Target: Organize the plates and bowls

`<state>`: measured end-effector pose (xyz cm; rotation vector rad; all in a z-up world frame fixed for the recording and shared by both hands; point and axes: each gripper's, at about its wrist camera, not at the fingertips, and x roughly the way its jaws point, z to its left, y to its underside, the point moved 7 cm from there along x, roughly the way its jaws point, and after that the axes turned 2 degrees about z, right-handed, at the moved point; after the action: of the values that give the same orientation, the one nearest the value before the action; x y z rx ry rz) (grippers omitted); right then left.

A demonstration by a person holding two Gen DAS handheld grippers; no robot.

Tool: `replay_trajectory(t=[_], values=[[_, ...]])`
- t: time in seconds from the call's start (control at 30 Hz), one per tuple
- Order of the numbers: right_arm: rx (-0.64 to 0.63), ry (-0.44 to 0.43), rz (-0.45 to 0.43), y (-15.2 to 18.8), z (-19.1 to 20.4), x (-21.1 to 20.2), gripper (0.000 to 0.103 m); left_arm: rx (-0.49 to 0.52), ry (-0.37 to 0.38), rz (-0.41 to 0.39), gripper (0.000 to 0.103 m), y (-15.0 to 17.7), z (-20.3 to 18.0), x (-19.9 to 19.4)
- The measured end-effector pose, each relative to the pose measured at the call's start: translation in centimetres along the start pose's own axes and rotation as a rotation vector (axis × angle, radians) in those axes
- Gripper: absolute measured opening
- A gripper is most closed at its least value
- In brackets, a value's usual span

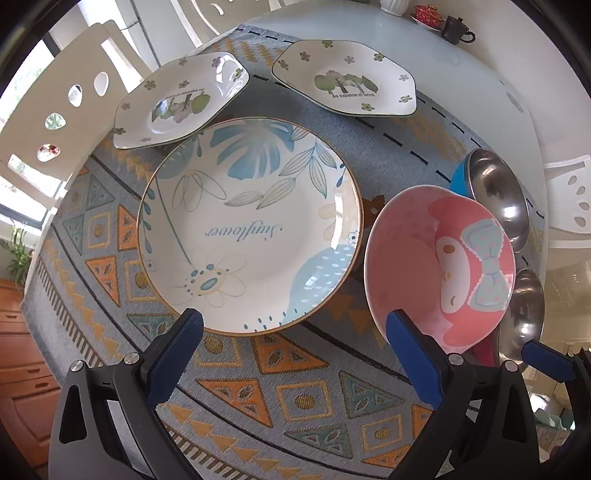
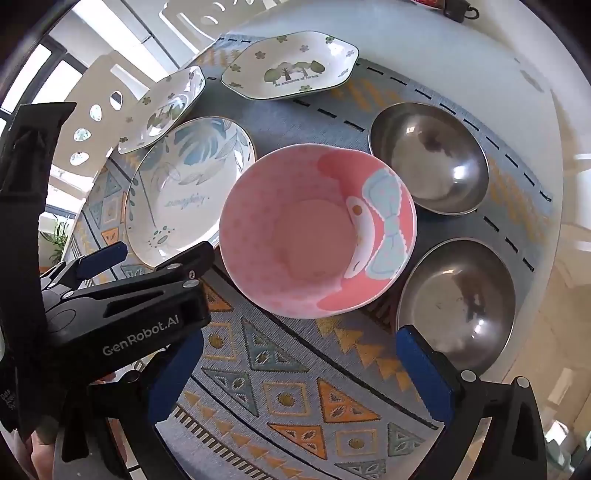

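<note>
A round white plate with blue leaves point(image 1: 251, 225) lies on the patterned mat; it also shows in the right wrist view point(image 2: 184, 192). Two hexagonal white plates with tree prints lie behind it, one left point(image 1: 181, 99) point(image 2: 162, 110) and one right point(image 1: 345, 79) point(image 2: 291, 66). A pink cartoon bowl point(image 1: 439, 266) point(image 2: 317, 229) stands right of the round plate. Two steel bowls point(image 2: 428, 158) point(image 2: 458, 302) stand right of it. My left gripper point(image 1: 295, 354) is open and empty just before the round plate. My right gripper point(image 2: 299, 369) is open and empty before the pink bowl.
The patterned mat point(image 1: 306, 398) covers a white table point(image 1: 480, 92). A black mug point(image 1: 456, 31) and a red dish point(image 1: 428, 14) stand at the far edge. White chairs point(image 1: 74, 110) stand at the left. The left gripper's body point(image 2: 122, 314) lies left of my right gripper.
</note>
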<state>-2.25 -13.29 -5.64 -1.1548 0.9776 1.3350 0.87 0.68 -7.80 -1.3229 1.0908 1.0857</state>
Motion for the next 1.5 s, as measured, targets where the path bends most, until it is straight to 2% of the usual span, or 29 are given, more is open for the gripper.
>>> replay_trajectory(t=[0.43,0.57,1.5], values=[[0.011,-0.009,-0.02,-0.1,-0.2,-0.2,0.103,-0.017,0.014,0.004,0.099,0.0,0.3,0.1],[0.024,-0.02,-0.005,0.1,0.0,-0.1,0.103,-0.016,0.01,-0.001,0.099,0.0,0.3,-0.2],[0.021,-0.019,-0.045,0.4,-0.4,-1.4,0.103,-0.013,-0.005,-0.006,0.099,0.4,0.1,-1.0]])
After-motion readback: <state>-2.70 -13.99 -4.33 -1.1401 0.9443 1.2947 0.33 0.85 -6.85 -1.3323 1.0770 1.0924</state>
